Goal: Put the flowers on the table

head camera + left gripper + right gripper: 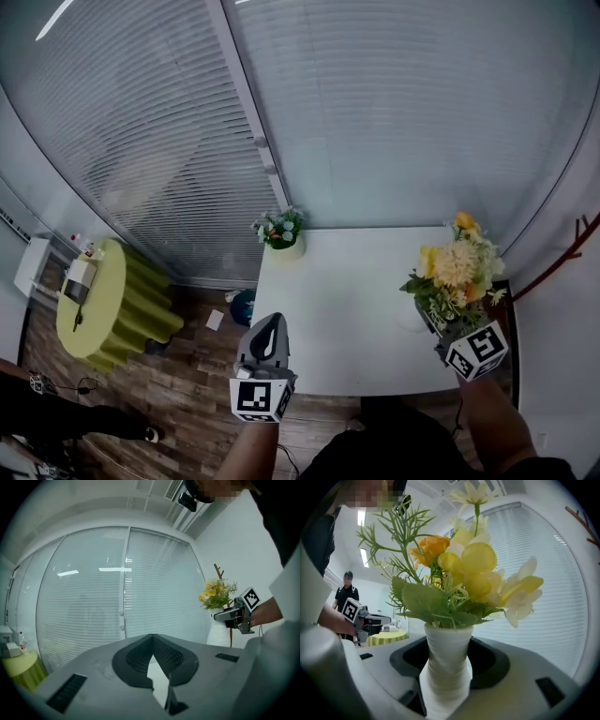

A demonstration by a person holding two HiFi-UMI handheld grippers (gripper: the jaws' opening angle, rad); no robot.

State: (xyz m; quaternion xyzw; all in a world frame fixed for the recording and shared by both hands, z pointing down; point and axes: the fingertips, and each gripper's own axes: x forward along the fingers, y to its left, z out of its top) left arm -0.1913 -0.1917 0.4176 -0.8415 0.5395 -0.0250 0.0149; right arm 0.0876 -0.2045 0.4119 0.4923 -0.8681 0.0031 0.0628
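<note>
Yellow, orange & cream artificial flowers (464,569) w/ green leaves stand upright in a white ribbed ceramic vase (445,686). The right claw (448,656) is clenched on the vase, one jaw each side, pads against the ribbing. In head view the bunch is over the right-hand part of the white rectangular counter (347,300), near its right edge. The blooms hide the vase base there, so can't tell if it touches the top. Left gripper view shows the vase side-on w/ the claw on its upper part, base hidden behind that gripper's grey body.

The left claw (152,638) has its jaws together at the tips, nothing betw. them. Only white counter shows thru the gap lower down. It's at the counter's near edge, left side, well apart from the vase.

Far left corner of counter: small bunch of white & green blooms in a pale round pot (280,232). Behind the counter are pale horizontal window blinds (394,112). Left of it, on the brown wood-plank floor (187,384), is a round table w/ yellow-green cloth (108,305) carrying a few small items. To the right is a reddish-brown branched coat stand (562,258). Right gripper view shows a person in dark top (347,592) standing in the background.
</note>
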